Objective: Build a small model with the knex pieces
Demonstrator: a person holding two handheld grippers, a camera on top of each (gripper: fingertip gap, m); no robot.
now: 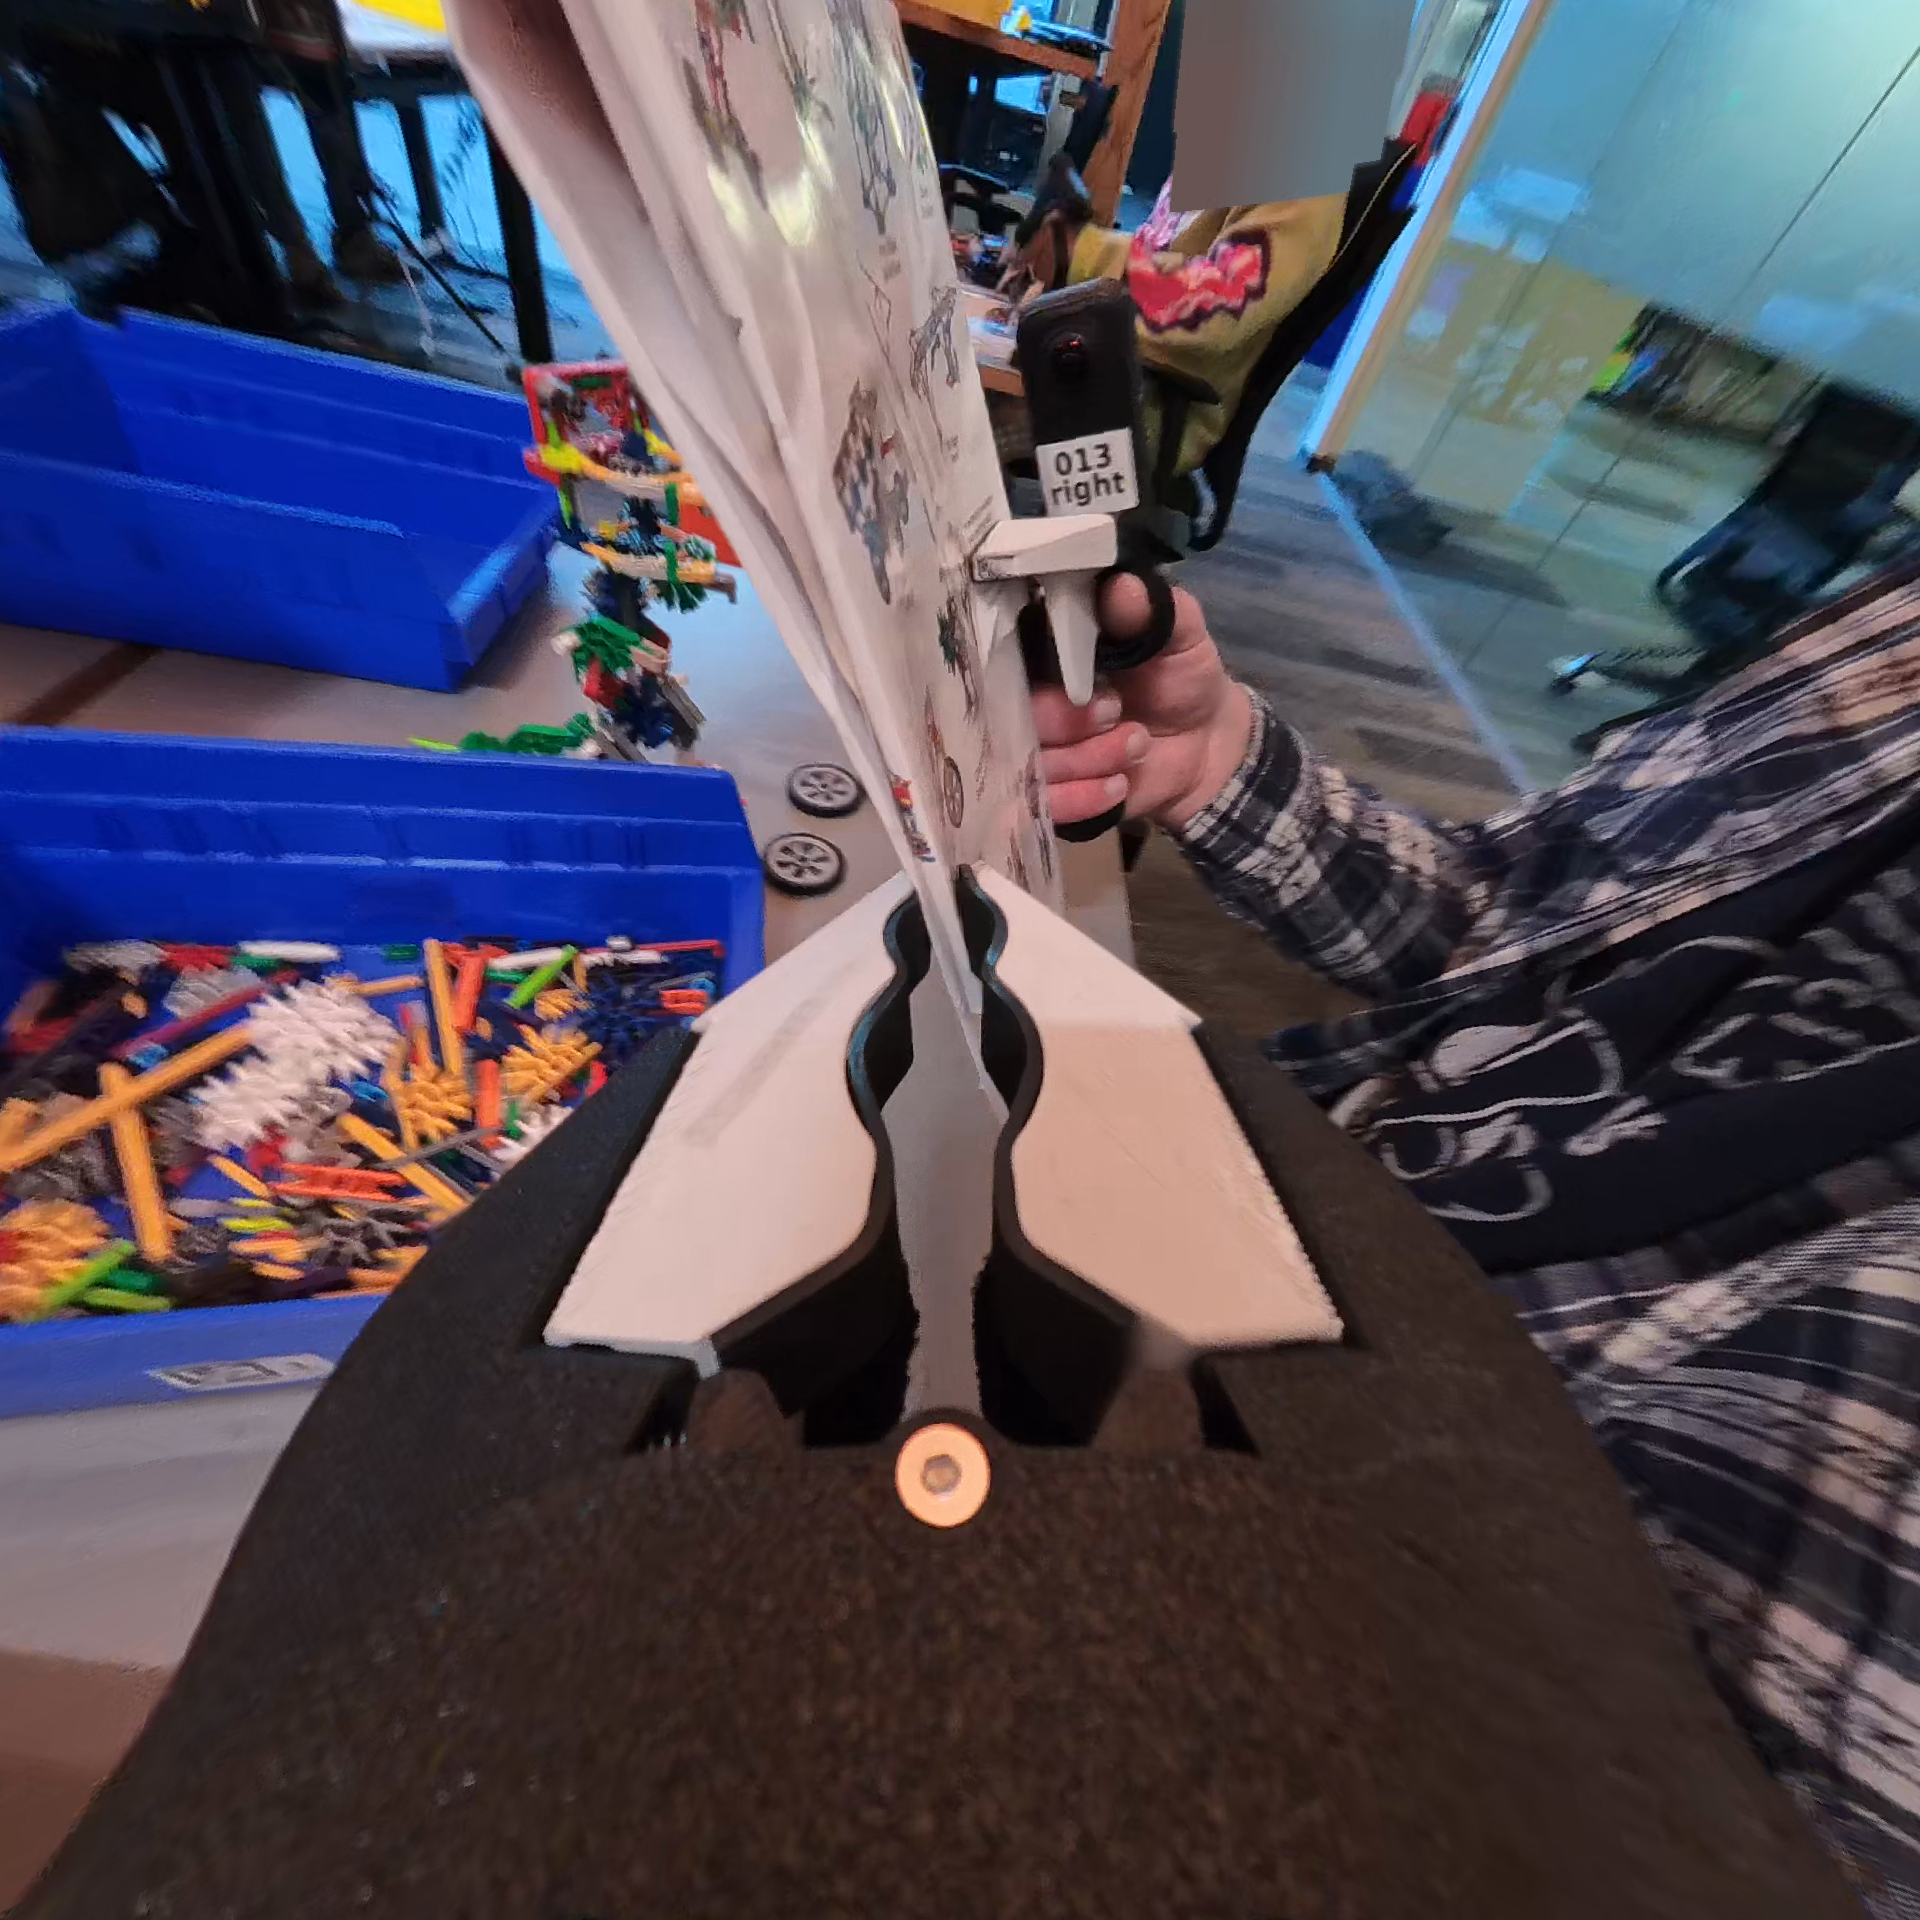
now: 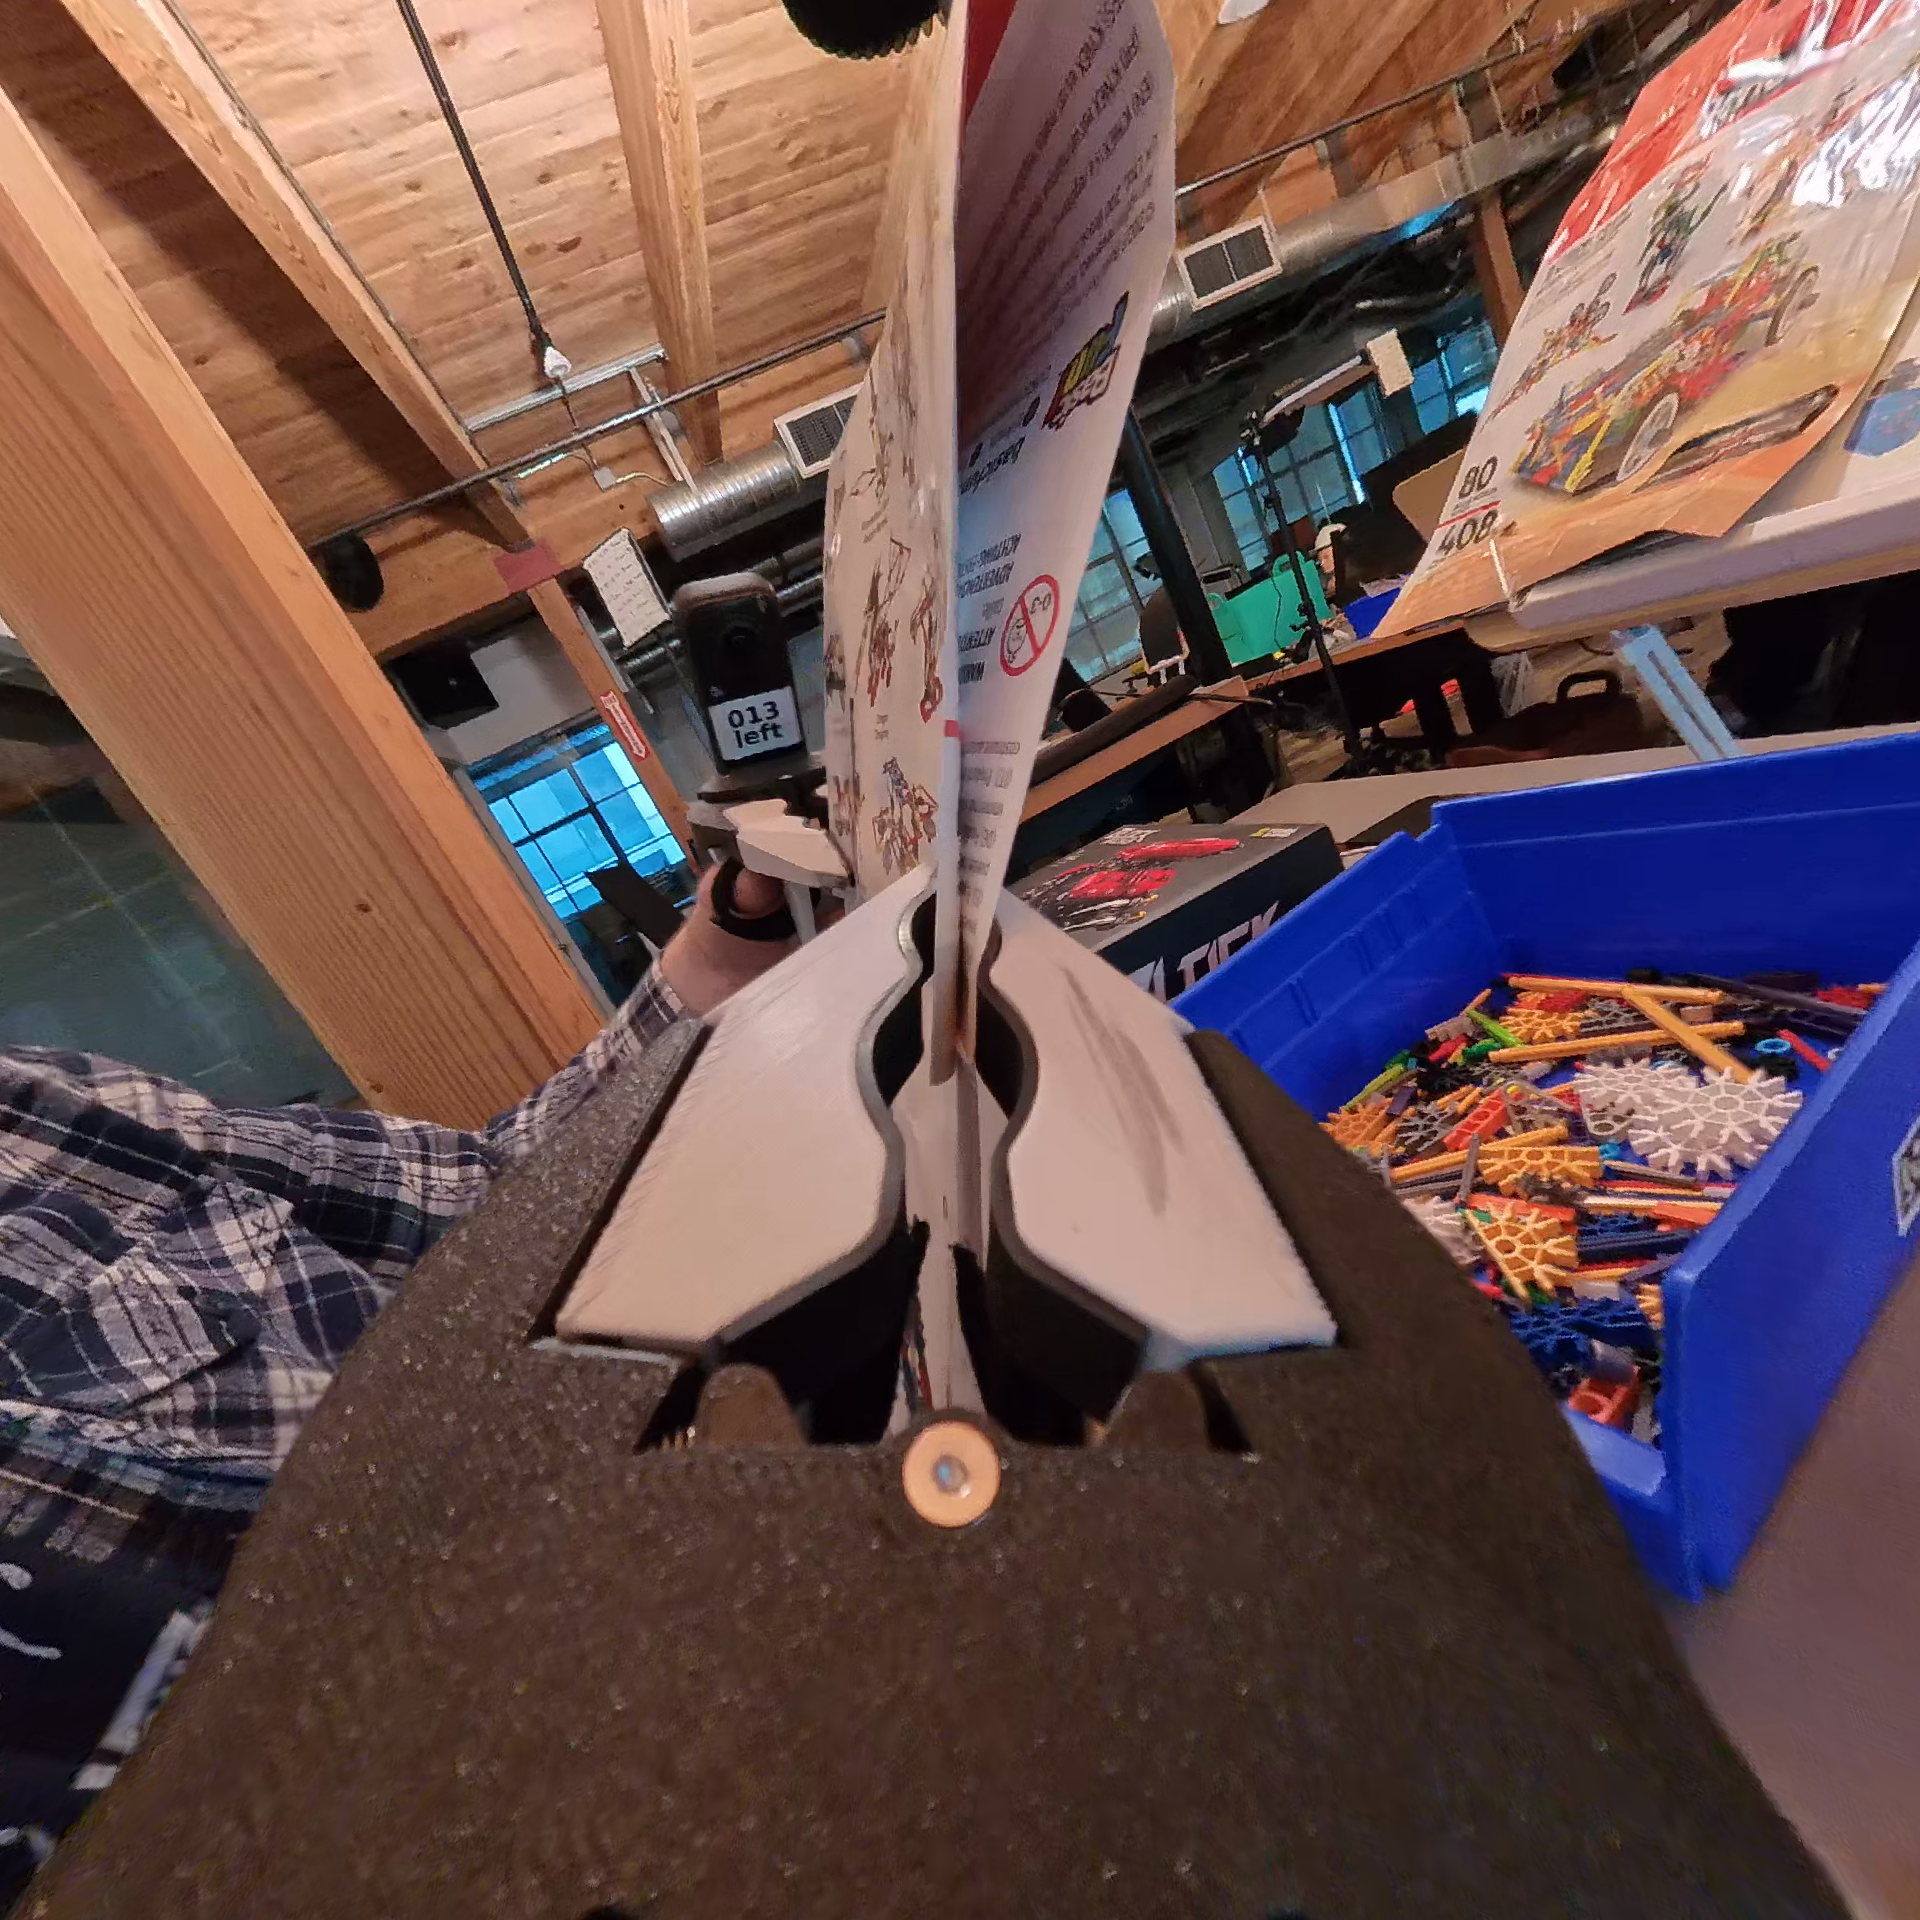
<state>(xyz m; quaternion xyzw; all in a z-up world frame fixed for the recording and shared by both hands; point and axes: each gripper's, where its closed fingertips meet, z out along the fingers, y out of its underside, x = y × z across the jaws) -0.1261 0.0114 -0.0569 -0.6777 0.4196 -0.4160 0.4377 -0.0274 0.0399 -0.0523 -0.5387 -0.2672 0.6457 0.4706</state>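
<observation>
Both grippers hold the same printed instruction booklet in the air. In the left wrist view my left gripper [image 1: 940,914] is shut on the booklet's [image 1: 790,312] lower edge; the pages rise up and lean left. The right gripper [image 1: 987,569] shows beyond it, its white fingers clamped on the booklet's right edge, held by a hand in a plaid sleeve. In the right wrist view my right gripper [image 2: 954,935] is shut on the booklet's [image 2: 1039,364] edge, with pages fanning upward. The left gripper [image 2: 821,842] shows behind the pages, partly hidden.
A blue bin [image 1: 436,831] full of colourful plastic construction rods and connectors sits at the left, also in the right wrist view [image 2: 1558,831]. Another blue bin [image 1: 260,499], a built toy model [image 1: 634,582] and two small black wheels [image 1: 816,826] lie on the table. A dark box [image 2: 1174,883] stands behind.
</observation>
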